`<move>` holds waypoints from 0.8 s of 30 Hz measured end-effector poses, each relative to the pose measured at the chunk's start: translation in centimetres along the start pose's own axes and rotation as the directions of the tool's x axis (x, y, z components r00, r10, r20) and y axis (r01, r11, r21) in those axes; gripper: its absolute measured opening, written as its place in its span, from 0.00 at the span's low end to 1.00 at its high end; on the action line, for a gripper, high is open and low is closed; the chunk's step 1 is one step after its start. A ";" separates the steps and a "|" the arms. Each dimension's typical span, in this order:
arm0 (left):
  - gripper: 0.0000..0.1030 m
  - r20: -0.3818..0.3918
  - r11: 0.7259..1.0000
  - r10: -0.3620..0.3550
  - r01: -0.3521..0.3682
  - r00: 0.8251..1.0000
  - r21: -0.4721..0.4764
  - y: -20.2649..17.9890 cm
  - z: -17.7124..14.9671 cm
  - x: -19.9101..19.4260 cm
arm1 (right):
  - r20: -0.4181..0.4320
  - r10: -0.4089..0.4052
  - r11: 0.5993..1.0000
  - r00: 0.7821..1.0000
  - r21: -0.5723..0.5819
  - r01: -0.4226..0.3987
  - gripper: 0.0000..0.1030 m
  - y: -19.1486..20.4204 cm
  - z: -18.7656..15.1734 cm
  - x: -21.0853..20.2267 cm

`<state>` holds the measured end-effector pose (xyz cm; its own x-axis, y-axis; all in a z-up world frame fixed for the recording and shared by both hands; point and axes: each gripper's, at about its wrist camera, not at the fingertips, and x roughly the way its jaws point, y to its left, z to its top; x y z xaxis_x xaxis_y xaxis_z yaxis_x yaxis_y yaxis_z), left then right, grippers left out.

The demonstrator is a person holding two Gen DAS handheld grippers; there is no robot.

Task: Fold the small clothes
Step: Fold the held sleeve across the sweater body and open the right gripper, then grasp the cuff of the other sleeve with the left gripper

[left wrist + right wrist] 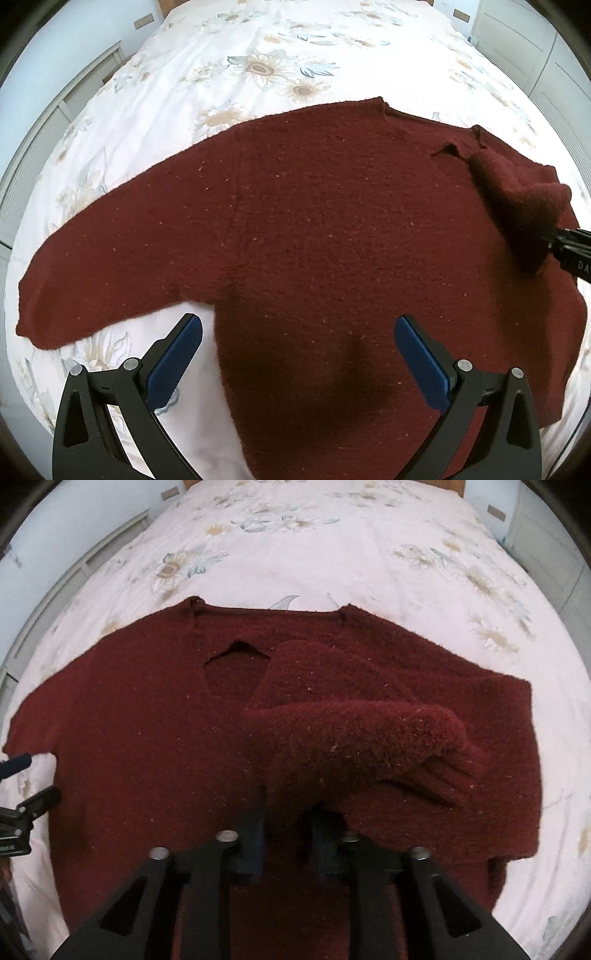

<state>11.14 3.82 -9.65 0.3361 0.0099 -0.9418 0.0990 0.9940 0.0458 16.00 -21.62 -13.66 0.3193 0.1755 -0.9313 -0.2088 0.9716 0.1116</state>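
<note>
A dark red knit sweater (314, 229) lies flat on the bed, neck toward the far end. Its left sleeve (110, 258) is spread out to the left. My left gripper (297, 332) is open and empty, hovering over the sweater's lower left edge. My right gripper (286, 812) is shut on the right sleeve (362, 746), which is lifted and folded across the sweater's body (147, 738); its fingertips are hidden under the cloth. The right gripper also shows in the left wrist view (554, 240), and the left gripper at the right wrist view's left edge (22, 779).
The bed has a white cover with a flower print (277, 70), also in the right wrist view (295, 554). White cabinets (528, 44) stand at the right of the bed and a white panelled wall unit (55, 122) at the left.
</note>
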 end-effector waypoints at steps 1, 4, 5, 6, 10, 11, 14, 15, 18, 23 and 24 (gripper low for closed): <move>0.99 0.002 1.000 0.002 -0.002 1.000 0.004 -0.1 0.1 -0.1 | 0.000 -0.013 1.000 1.000 -0.005 0.013 0.58 0.0 0.0 -0.1; 0.99 0.012 1.000 0.001 -0.001 1.000 0.013 -0.5 0.3 -0.4 | -0.004 -0.040 0.999 0.999 -0.025 0.040 0.73 -0.4 -0.3 -0.8; 0.99 0.014 1.000 -0.004 0.004 1.000 0.013 -0.6 0.4 -0.6 | -0.006 -0.042 0.999 0.999 -0.026 0.042 0.74 -0.6 -0.4 -1.0; 0.99 0.014 1.000 -0.012 0.011 1.000 0.012 -0.8 0.5 -0.6 | -0.008 -0.045 0.999 0.999 -0.024 0.045 0.77 -0.9 -0.6 -1.3; 0.99 0.019 1.000 -0.020 0.019 1.000 0.017 -1.3 0.9 -0.9 | -0.013 -0.056 0.998 0.998 -0.009 0.055 0.79 -2.6 -1.4 -2.9; 0.99 0.020 1.000 -0.020 0.020 1.000 0.020 -1.4 0.9 -1.0 | -0.010 -0.060 0.998 0.998 -0.008 0.060 0.79 -2.9 -1.6 -3.2; 0.99 0.021 0.999 -0.017 0.016 1.000 0.042 -2.1 0.8 -1.1 | 0.002 -0.099 0.995 0.995 0.008 0.099 0.79 -5.0 -2.6 -4.8; 0.99 0.019 0.999 -0.015 0.014 1.000 0.051 -2.5 0.8 -1.0 | 0.005 -0.107 0.994 0.994 0.018 0.107 0.79 -5.6 -2.9 -5.1; 0.99 0.015 0.997 -0.016 0.014 1.000 0.075 -3.5 0.9 -0.9 | 0.002 -0.138 0.987 0.990 0.080 0.137 0.79 -8.7 -4.2 -5.7; 0.99 0.023 0.987 -0.035 0.031 0.999 0.155 -6.4 2.0 -0.9 | -0.016 -0.176 0.968 0.984 0.177 0.176 0.79 -13.0 -6.8 -5.7; 0.99 0.027 0.985 -0.038 0.033 0.999 0.168 -6.9 2.2 -0.9 | -0.018 -0.182 0.964 0.983 0.193 0.182 0.79 -13.8 -7.3 -5.7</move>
<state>12.19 -3.27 -8.35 0.3574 -0.0306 -0.9334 0.2657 0.9615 0.0702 10.30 -37.19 -12.41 0.3354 -0.0073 -0.9420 0.0357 0.9994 0.0049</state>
